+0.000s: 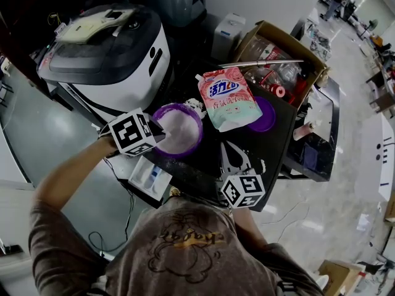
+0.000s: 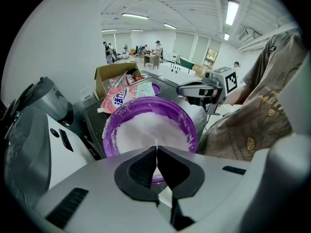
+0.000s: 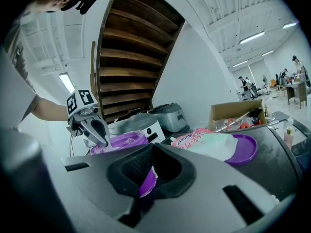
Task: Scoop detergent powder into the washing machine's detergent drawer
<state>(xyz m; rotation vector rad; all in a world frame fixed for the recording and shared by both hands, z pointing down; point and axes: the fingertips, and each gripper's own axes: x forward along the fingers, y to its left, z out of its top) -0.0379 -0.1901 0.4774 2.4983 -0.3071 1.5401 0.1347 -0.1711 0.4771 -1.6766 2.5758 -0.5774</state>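
A purple tub holds white powder and stands on a black table. My left gripper reaches over the tub's left rim with its tips down by the powder. In the left gripper view its jaws are shut on a thin white handle, seemingly a scoop; the bowl end is hidden. My right gripper rests on the table right of the tub, jaws a little apart; in the right gripper view the tub's purple wall shows through the gap. A white drawer with a blue insert lies below the left gripper.
A white and dark washing machine stands at the upper left. A pink detergent bag lies on the table beside a purple lid. Behind them is an open cardboard box of bottles. People stand far off in the hall.
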